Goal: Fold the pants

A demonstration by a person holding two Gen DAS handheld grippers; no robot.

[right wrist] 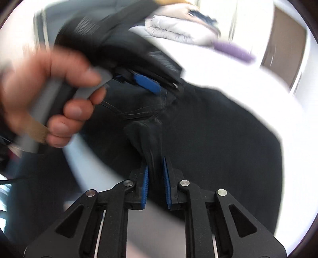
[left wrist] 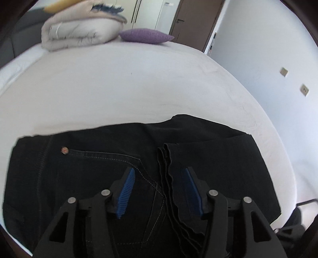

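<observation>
Black denim pants lie folded on the white bed. The leg hems are stacked over the pocket area. My left gripper is open, its blue pads just above the pants on either side of the hems. In the right wrist view my right gripper is shut on a bunched fold of the pants. The left gripper shows there too, held by a hand, over the pants. That view is blurred.
A folded beige duvet and a purple cushion lie at the far end of the bed. A white wall with sockets stands to the right, with a brown door behind.
</observation>
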